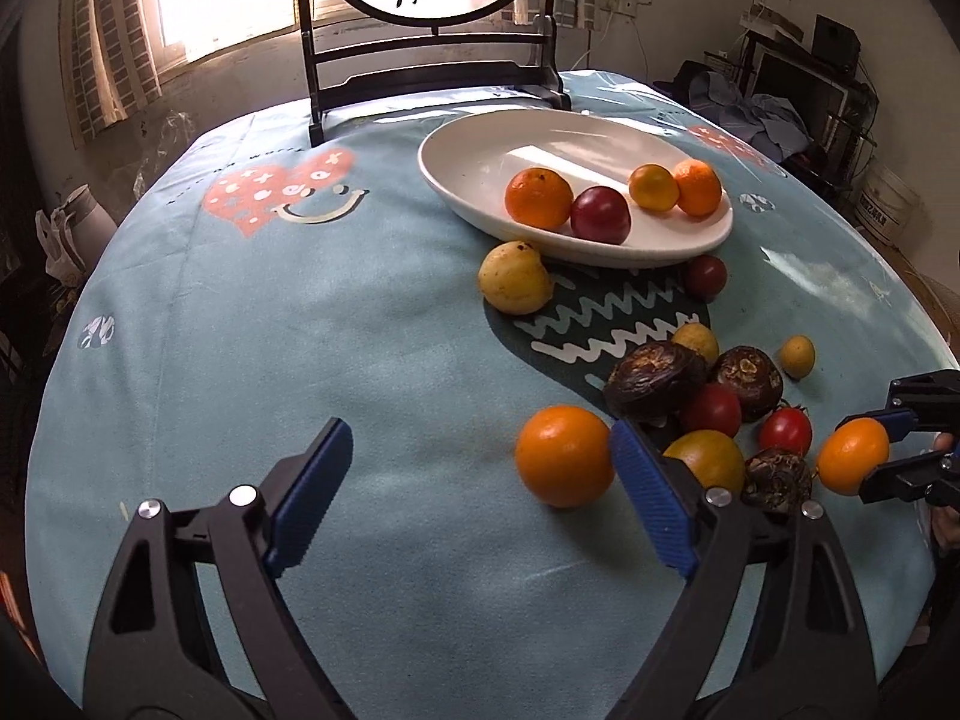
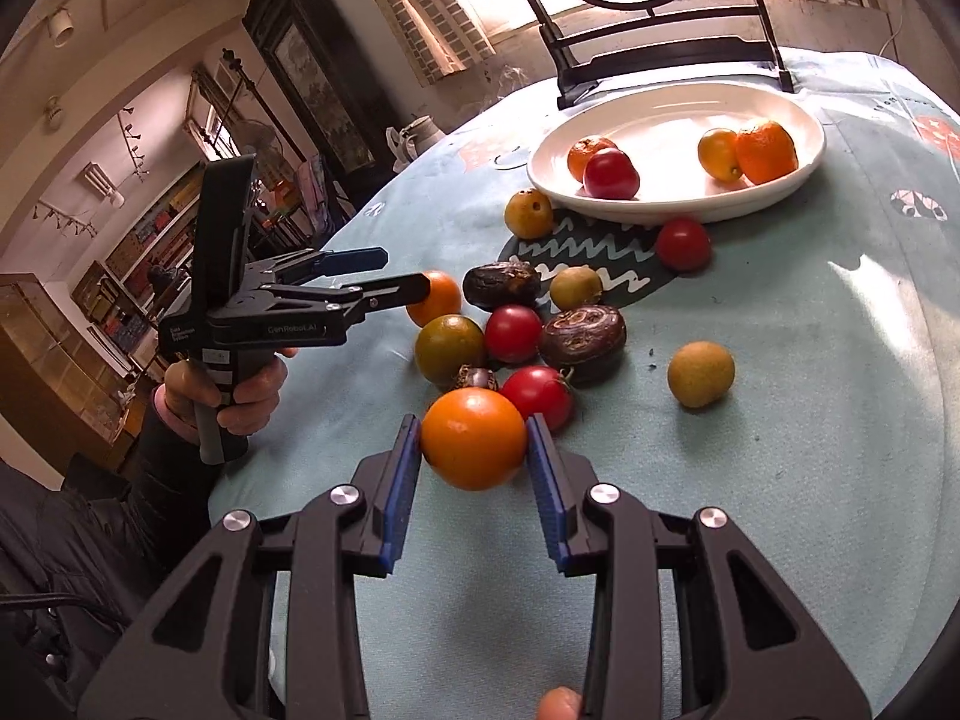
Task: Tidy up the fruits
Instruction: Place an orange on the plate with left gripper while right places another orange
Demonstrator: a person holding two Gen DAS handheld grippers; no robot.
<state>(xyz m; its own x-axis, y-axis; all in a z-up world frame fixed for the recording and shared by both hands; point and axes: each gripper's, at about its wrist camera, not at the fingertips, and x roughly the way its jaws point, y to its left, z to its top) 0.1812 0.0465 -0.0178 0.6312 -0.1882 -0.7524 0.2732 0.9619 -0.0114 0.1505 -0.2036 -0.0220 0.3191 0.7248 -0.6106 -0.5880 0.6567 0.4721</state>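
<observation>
**Inspector:** Start with the fruit being handled.

**Assistant:** The right gripper (image 2: 474, 441) is clamped on a small orange (image 2: 473, 438), smooth and glossy, its blue pads pressed to either side. It sits at the near edge of the loose fruit pile (image 2: 528, 330) on the table. The left gripper (image 1: 480, 480) is released, jaws wide, with a second orange (image 1: 564, 456) just beside its right finger (image 1: 651, 504), not between the pads.

**Inspector:** And the destination?

**Assistant:** A white oval plate (image 1: 480, 150) stands near the table's far side, well apart from both grippers. It holds two oranges, a yellow-orange fruit and a dark red one.

**Inspector:** Anything obscured?

**Assistant:** Several dark, wrinkled items (image 2: 582, 333) in the pile I cannot identify. One small dark piece is half hidden behind the gripped orange. A red fruit (image 1: 706, 276) is partly tucked under the plate's rim. In the right wrist view the left gripper's forward jaw covers part of the second orange.

**Inspector:** Surface and surroundings?

**Assistant:** A pale blue tablecloth (image 1: 300, 330) printed with a pink heart and a dark zigzag patch. Behind the plate stands a dark-framed round screen (image 1: 432, 0) painted with red fruit, against a bright window. Cluttered shelves line the room's sides.
</observation>
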